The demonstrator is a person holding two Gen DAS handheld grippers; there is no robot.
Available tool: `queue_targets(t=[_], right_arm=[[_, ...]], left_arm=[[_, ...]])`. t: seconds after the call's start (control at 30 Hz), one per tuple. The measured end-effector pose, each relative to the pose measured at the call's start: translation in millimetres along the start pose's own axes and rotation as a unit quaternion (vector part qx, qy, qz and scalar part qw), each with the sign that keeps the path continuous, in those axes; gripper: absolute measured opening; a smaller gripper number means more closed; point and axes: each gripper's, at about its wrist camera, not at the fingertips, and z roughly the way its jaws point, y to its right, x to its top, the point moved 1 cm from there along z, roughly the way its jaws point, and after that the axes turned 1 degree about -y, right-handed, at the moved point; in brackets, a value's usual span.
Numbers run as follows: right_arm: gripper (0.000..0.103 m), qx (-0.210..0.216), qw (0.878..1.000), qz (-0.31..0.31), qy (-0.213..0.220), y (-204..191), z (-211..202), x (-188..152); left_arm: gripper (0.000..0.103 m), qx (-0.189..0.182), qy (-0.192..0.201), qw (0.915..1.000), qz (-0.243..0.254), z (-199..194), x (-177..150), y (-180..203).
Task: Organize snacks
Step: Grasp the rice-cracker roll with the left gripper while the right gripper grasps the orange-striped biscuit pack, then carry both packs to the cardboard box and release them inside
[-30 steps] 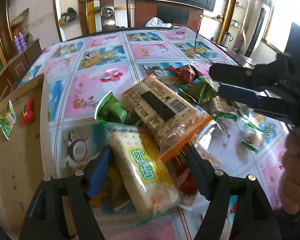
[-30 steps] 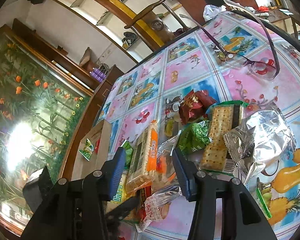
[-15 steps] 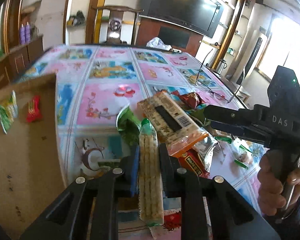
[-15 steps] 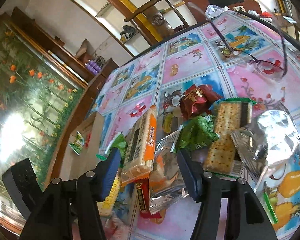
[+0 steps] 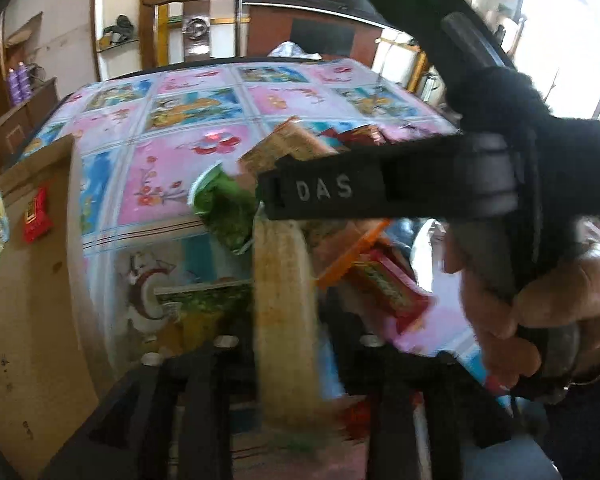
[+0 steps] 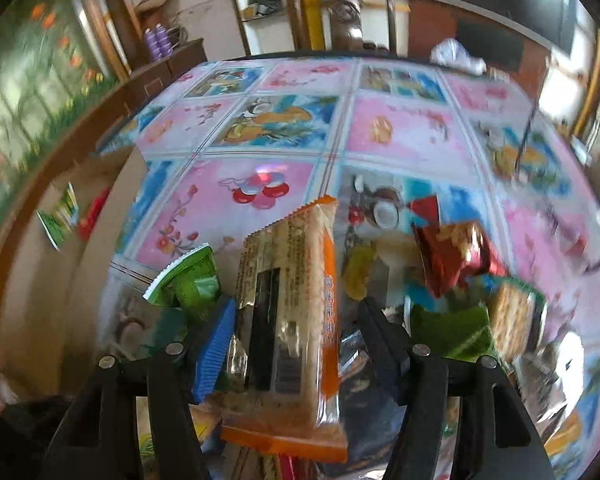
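Right wrist view: right gripper (image 6: 296,334), fingers just opening, straddles orange-edged cracker pack (image 6: 288,320) atop snack pile on tabletop (image 6: 400,136); left gripper (image 5: 284,344) clamped on pale cracker sleeve (image 5: 282,300); advisable: centre pack, close squarely, lift toward cardboard box (image 5: 24,300) left.

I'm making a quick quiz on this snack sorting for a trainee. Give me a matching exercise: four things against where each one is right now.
Things
1. pale cracker pack
2. orange-edged cracker pack
3. small red packet
4. dark red wrapper

Places
A. in the cardboard box
B. on the tablecloth, right of the pile
C. between the open right tongs
D. clamped in the left tongs

Pairs: 1-D, 2-C, 3-A, 4-B
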Motion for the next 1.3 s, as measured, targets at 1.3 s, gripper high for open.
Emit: queue_targets(t=[1.3], right_arm=[[0.021, 0.147, 0.978, 0.101, 0.105, 13.5, -61.7, -3.6]], left_arm=[[0.018, -0.043, 0.121, 0.9855, -0.111, -51.9, 17.7, -54.9]])
